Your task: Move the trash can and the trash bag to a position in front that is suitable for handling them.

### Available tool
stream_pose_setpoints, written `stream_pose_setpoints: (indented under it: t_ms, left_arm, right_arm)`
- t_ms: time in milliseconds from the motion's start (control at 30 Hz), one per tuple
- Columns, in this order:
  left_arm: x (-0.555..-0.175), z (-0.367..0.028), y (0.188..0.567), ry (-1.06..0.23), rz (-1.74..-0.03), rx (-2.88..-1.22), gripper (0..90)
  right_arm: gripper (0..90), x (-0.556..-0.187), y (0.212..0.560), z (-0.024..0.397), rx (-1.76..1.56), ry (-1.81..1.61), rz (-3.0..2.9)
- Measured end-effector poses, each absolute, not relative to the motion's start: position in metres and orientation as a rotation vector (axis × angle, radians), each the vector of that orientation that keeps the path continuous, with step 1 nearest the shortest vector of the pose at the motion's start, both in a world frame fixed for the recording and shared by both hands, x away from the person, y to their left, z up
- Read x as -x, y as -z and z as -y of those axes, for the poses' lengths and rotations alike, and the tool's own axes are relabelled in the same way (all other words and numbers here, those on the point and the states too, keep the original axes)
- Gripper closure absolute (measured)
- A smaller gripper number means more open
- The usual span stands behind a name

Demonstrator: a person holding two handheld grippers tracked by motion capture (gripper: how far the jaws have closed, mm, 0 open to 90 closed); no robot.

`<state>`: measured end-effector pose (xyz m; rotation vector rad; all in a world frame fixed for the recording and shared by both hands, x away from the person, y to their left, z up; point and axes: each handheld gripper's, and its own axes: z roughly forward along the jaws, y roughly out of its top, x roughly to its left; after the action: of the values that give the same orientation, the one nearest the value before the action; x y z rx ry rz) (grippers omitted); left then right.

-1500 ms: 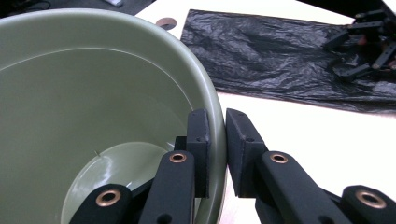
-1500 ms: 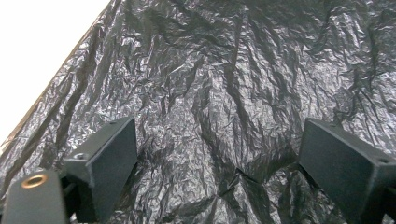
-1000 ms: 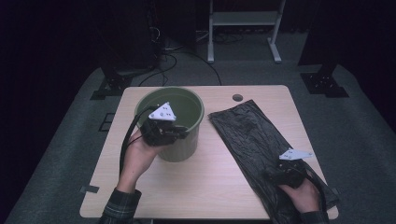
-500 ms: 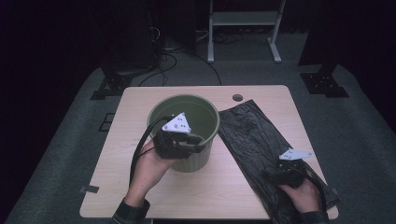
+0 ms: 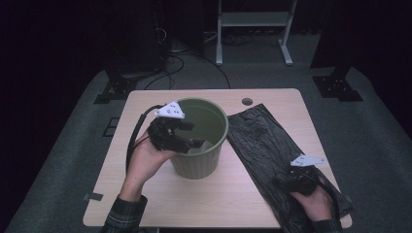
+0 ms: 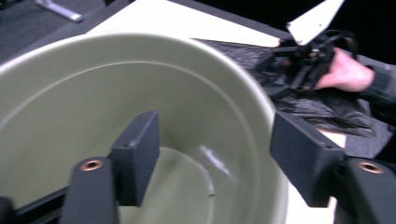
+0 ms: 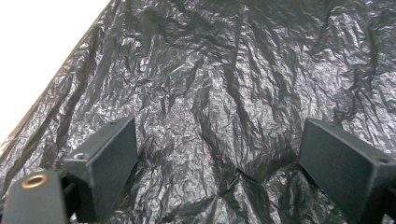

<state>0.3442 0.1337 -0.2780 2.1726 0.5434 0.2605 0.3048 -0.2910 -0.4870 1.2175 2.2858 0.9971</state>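
Note:
An olive-green bucket [image 5: 200,160] stands upright and empty in the middle of the wooden table [image 5: 145,194]. My left gripper [image 5: 193,134] sits at its near-left rim and its jaws have just been opening. In the left gripper view [image 6: 215,126] they straddle the bucket's rim [image 6: 261,100], one inside and one outside, without pressing it. A crumpled black plastic bag [image 5: 265,141] lies flat to the bucket's right. My right gripper [image 5: 284,182] rests low over the bag's near end, open, with only the bag's film [image 7: 210,93] beneath its jaws [image 7: 219,135].
A round cable hole [image 5: 247,101] sits near the table's far edge. Behind the table stand a white metal frame [image 5: 252,19] and dark stand feet [image 5: 335,87] on the grey floor. The bag's near corner hangs over the table's front right edge.
The bucket has slid right, toward the bag, with my left gripper at its rim. The left jaws have opened off the rim. The right gripper has stayed put.

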Motion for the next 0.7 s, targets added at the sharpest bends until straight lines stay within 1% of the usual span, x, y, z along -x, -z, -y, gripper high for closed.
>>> stream_pose_setpoints:
  t_ms: [67,133,333,400,700]
  left_arm:
    - [-0.349,-0.138,0.277,-0.298,-0.566,-2.168,25.0]
    - [-0.355,-0.143,0.275,-0.331,-0.589,-2.162,19.1]
    - [-0.373,-0.162,0.273,-0.389,-0.625,-2.155,17.5]
    - [-0.377,-0.166,0.272,-0.41,-0.639,-2.156,14.8]
    - [-0.4,-0.194,0.273,-0.462,-0.725,-2.154,14.9]
  right_arm:
    - [10.8,-0.305,0.487,0.291,-1.217,-0.997,-2.285]
    - [10.8,-0.305,0.487,0.291,-1.217,-0.997,-2.285]
    - [10.8,-0.305,0.487,0.291,-1.218,-0.997,-2.286]
    - [10.8,-0.305,0.487,0.291,-1.218,-0.998,-2.286]
    - [10.7,-0.305,0.487,0.291,-1.218,-0.997,-2.286]
